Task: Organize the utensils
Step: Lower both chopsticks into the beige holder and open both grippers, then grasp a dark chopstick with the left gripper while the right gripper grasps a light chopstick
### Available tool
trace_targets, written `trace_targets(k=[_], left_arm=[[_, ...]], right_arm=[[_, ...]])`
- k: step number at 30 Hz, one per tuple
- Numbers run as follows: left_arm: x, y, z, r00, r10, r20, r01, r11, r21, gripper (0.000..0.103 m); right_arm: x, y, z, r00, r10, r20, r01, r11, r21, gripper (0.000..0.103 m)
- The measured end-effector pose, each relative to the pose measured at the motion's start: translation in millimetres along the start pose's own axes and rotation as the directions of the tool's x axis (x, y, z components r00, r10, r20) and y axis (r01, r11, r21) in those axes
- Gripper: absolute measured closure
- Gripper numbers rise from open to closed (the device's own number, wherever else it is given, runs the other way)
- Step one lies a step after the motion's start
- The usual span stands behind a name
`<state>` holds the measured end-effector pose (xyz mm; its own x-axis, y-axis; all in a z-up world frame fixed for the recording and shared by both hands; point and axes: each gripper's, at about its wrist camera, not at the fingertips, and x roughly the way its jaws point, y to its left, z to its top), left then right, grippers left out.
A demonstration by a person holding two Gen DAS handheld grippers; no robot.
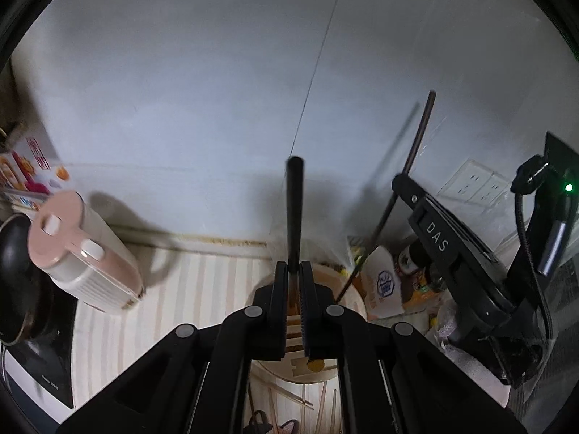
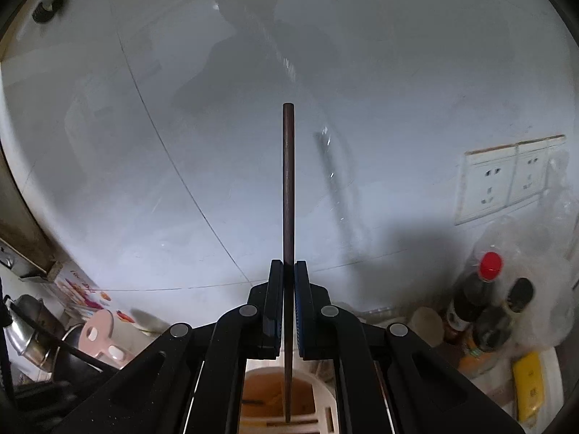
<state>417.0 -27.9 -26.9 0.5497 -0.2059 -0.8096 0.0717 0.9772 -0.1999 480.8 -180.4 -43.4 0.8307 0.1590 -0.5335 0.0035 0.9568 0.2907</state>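
My left gripper is shut on a black-handled utensil that stands upright between the pads. My right gripper is shut on a dark brown chopstick, held upright, its lower tip reaching into the beige slotted utensil holder just below. In the left wrist view the right gripper shows at the right with the chopstick slanting up from it. The holder's rim lies under both grippers.
A pink-lidded cream kettle and a dark pan stand at the left on the striped counter. Sauce bottles, bags and packets crowd the right corner. Wall sockets sit on the white wall behind.
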Motion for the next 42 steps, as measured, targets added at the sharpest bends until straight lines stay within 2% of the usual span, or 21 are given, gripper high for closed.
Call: trace_targets(k=[7,11,12,14,15,16,19,20,21,22,23,26,28,30,32,37,41,42], left_arm=[[18.4,-1.1,-8.4,0.997,0.014,-0.08,-0.013,1.0,0.012,0.099],[2.0,-7.9,-5.6,0.999,0.027,-0.034,-0.026,1.0,0.016,0.094],[-2.1,-8.9,-3.8,0.999,0.035,-0.019,-0.035,0.999,0.015,0.089],[-6.3,-6.3,-2.9,0.998,0.058,0.003,-0.058,0.998,0.004,0.064],[-13.6,-4.7,-3.6,0.998,0.064,0.023,-0.064,0.998,-0.006,0.042],[-18.8,-2.7,-4.5,0.997,0.071,0.04,-0.07,0.997,-0.014,0.028],[-34.9,4.7,-11.2,0.991,0.1,0.089,-0.098,0.995,-0.026,0.026],[-38.9,7.5,-14.3,0.989,0.113,0.096,-0.111,0.993,-0.03,0.023],[-43.7,11.9,-19.9,0.985,0.135,0.111,-0.131,0.991,-0.038,0.015],[-45.5,14.1,-23.5,0.982,0.143,0.121,-0.139,0.989,-0.042,0.004],[-48.8,18.8,-30.9,0.977,0.166,0.135,-0.16,0.986,-0.05,0.0],[-48.9,27.1,-44.8,0.968,0.211,0.136,-0.205,0.977,-0.056,0.0],[-41.3,35.3,-58.0,0.966,0.23,0.116,-0.225,0.973,-0.055,0.0],[-35.1,40.7,-69.6,0.966,0.241,0.097,-0.236,0.97,-0.059,0.0],[-22.6,47.3,-84.5,0.964,0.257,0.065,-0.253,0.966,-0.056,0.0],[7.8,62.6,-129.2,0.954,0.295,-0.053,-0.297,0.954,-0.033,0.0],[33.4,70.7,-162.8,0.933,0.338,-0.124,-0.342,0.94,-0.009,0.0],[42.4,73.3,-172.8,0.927,0.342,-0.155,-0.347,0.938,-0.005,0.0]], right_arm=[[27.8,-5.4,-23.5,0.995,0.034,-0.096,-0.039,0.998,-0.041,0.097],[25.4,-10.6,-29.5,0.983,0.059,-0.173,-0.068,0.996,-0.05,0.096],[21.7,-12.9,-29.9,0.981,0.065,-0.182,-0.074,0.996,-0.042,0.091],[10.6,-19.9,-29.0,0.979,0.075,-0.189,-0.082,0.996,-0.026,0.081],[3.7,-23.8,-28.4,0.98,0.075,-0.186,-0.079,0.997,-0.017,0.075],[-1.2,-27.2,-27.8,0.98,0.072,-0.184,-0.076,0.997,-0.011,0.072],[-24.7,-41.2,-30.5,0.981,0.053,-0.185,-0.051,0.999,0.014,0.065],[-32.2,-45.5,-32.6,0.981,0.05,-0.187,-0.046,0.999,0.022,0.059],[-40.3,-49.2,-34.8,0.982,0.03,-0.185,-0.026,0.999,0.024,0.052],[-49.1,-55.2,-36.5,0.983,0.016,-0.182,-0.011,1.0,0.028,0.05],[-58.3,-58.6,-41.7,0.984,0.006,-0.18,-0.001,1.0,0.027,0.046],[-74.7,-67.0,-58.6,0.981,-0.026,-0.194,0.033,0.999,0.031,0.035],[-80.5,-70.8,-69.7,0.977,-0.032,-0.209,0.041,0.998,0.039,0.03],[-85.1,-74.6,-84.5,0.974,-0.04,-0.221,0.051,0.998,0.042,0.018],[-85.8,-77.2,-99.9,0.967,-0.064,-0.245,0.076,0.996,0.039,0.013],[-74.4,-85.3,-143.6,0.934,-0.104,-0.342,0.122,0.992,0.031,0.013],[-62.7,-95.2,-182.2,0.894,-0.134,-0.428,0.161,0.987,0.026,0.014],[-61.3,-97.4,-188.7,0.887,-0.133,-0.442,0.163,0.986,0.03,0.017]])
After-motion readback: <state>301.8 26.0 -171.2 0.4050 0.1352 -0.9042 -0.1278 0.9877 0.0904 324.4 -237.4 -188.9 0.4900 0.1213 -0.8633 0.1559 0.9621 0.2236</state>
